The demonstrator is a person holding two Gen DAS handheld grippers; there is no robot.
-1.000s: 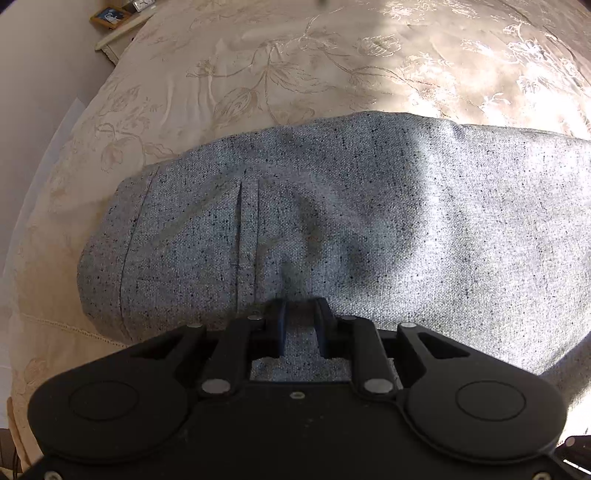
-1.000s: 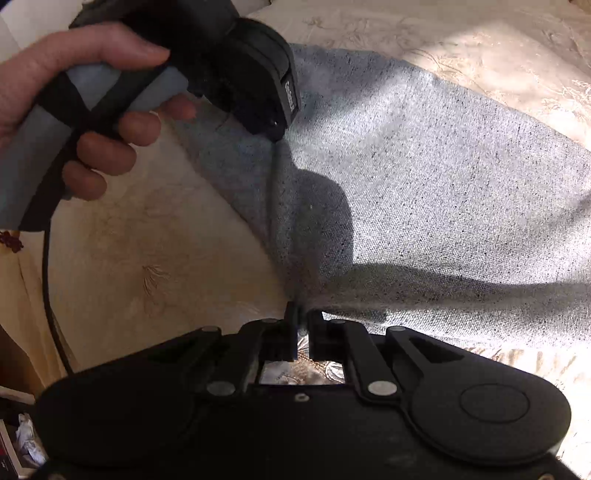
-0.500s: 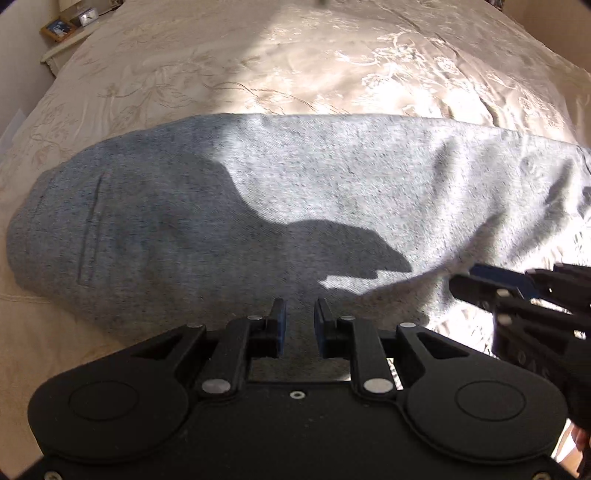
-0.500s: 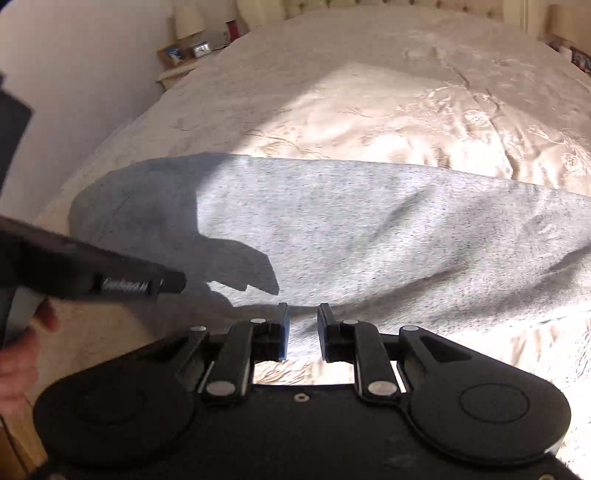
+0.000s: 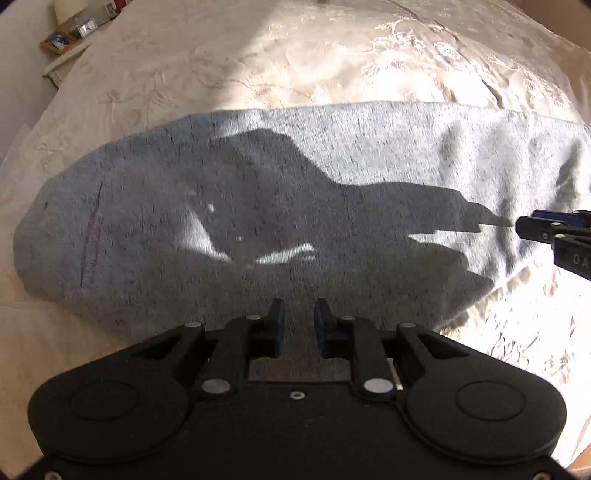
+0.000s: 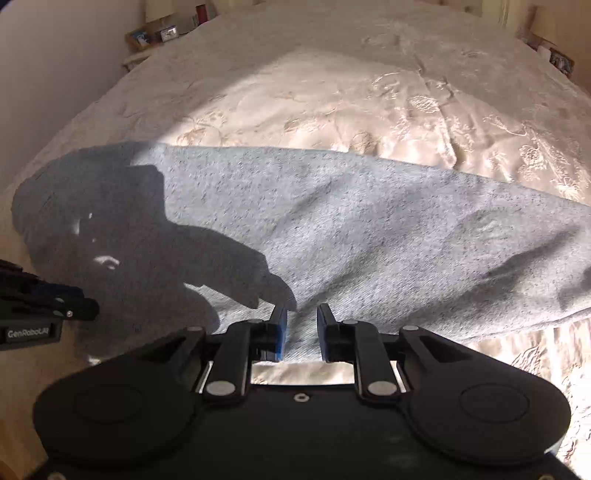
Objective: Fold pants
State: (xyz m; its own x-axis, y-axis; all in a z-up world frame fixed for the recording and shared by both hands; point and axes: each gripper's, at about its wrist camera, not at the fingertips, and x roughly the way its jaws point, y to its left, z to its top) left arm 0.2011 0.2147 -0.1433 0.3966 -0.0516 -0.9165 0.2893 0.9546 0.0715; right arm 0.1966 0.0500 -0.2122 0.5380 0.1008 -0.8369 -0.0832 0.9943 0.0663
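Pants (image 5: 332,177) lie flat across the bedspread (image 5: 295,55); only the left view shows their seam at left. Both grippers, left (image 5: 298,314) and right (image 6: 302,317), have let go, now narrowly parted and empty.

Black left gripper (image 5: 298,325) and right gripper (image 6: 302,328): blue pads, silver screws, round housings.

A home bedroom: a wide bed (image 6: 332,92) covered in a cream embroidered bedspread (image 5: 332,66) fills the view, and beside it a nightstand (image 6: 147,48) carries a lamp (image 6: 159,11), framed photos (image 5: 55,40) and a small clock (image 6: 168,34).
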